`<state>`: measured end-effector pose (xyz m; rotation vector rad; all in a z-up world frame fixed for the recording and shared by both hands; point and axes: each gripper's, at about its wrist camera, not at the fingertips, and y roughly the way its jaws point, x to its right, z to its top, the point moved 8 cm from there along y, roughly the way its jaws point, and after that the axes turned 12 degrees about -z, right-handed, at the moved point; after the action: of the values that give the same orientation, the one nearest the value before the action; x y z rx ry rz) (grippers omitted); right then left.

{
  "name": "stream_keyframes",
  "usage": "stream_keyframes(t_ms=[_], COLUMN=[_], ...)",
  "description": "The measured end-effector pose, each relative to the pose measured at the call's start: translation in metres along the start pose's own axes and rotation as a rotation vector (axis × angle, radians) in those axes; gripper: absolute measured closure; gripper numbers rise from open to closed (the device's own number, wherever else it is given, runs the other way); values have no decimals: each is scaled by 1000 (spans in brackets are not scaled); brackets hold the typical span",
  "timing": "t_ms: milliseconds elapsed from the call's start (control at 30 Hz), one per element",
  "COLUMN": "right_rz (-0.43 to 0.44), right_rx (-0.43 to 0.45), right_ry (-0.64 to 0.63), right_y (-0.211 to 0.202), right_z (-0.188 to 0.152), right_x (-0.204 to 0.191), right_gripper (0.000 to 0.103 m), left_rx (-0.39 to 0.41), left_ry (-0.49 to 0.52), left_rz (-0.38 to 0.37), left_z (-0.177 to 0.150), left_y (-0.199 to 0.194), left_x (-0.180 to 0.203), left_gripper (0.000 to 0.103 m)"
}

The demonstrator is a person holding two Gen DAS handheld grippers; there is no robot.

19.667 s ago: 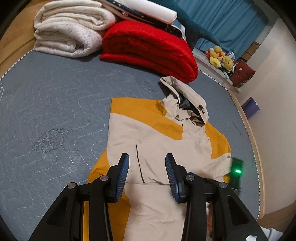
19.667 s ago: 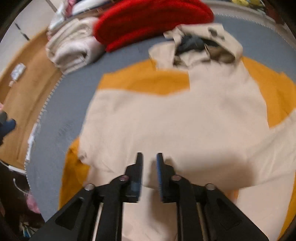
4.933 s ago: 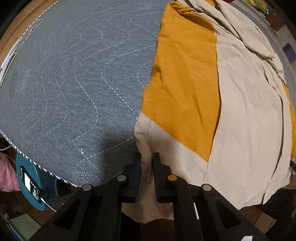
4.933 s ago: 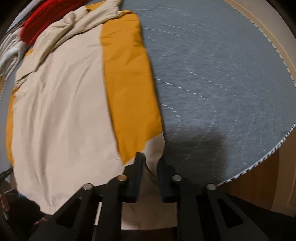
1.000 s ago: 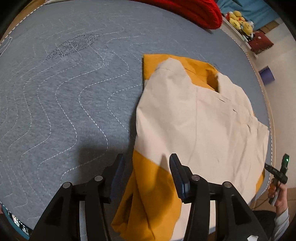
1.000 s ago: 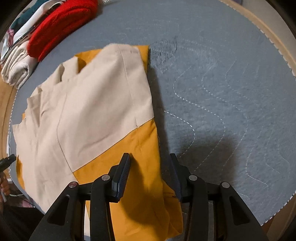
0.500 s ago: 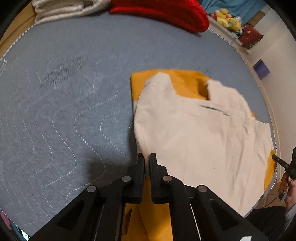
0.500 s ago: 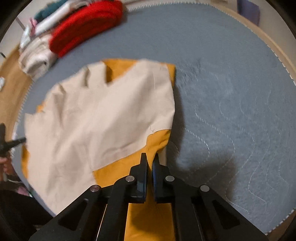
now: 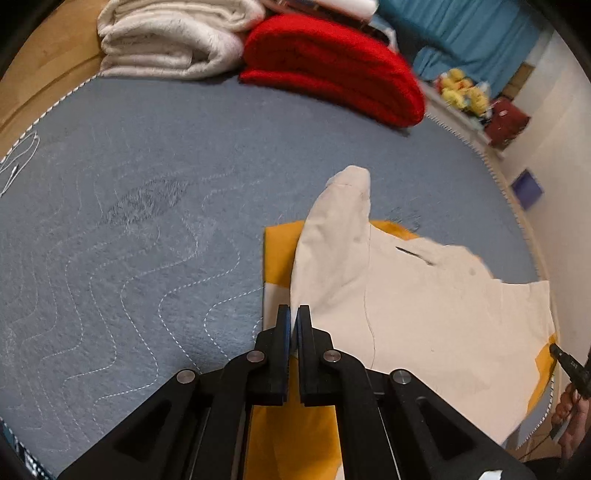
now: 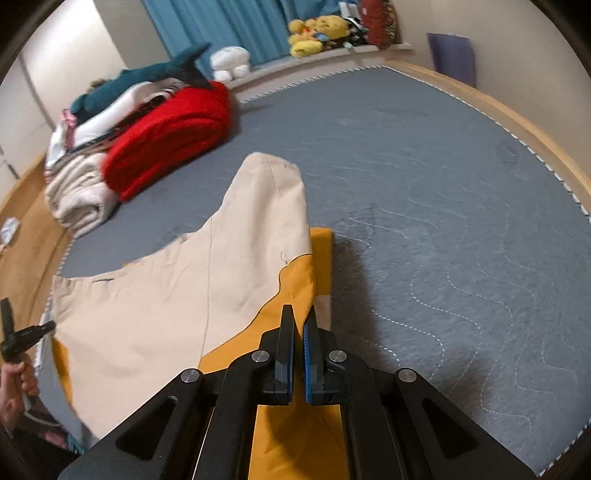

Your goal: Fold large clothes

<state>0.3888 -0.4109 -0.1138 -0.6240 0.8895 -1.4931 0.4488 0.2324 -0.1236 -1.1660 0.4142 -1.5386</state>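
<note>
My left claw [image 9: 294, 325] is clenched on the near edge of the jacket [image 9: 406, 306], my right claw [image 10: 299, 328] clenched on the same edge at the other corner; neither arm is nearer; the cloth runs straight ahead of both, long axis away from me, over the grey bed [image 9: 129, 221] towards the red blanket [image 9: 332, 70]; the fold, I judge, goes forward.

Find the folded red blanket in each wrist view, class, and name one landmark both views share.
Left wrist view: the red blanket lies at top centre, right of the white blanket.
Right wrist view: the red blanket lies upper left, above the white blanket.
Shared landmark: the yellow plush toys.
</note>
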Motion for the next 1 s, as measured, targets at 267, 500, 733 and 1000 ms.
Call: stream_keyframes(t_ms=[267,500,733,1000], right_rz=[-176,-160,-217,-288], right_rx=[-180,16,-63,-160], right_ry=[-23,37,36,-26], right_y=[66,44,86,133], right_z=[-9,38,36,16], right_x=[-3,-17,-26,-25], right_gripper=[99,99,99,99], left_rx=[-38,91,24,-80], left_ry=[-35,-14,-34,-48], left_rz=[72,50,99,239], left_z=[13,45,39,20], left_y=[35,32,71,101], left_x=[-17,-10,-25,-57], left_gripper=[101,101,101,103])
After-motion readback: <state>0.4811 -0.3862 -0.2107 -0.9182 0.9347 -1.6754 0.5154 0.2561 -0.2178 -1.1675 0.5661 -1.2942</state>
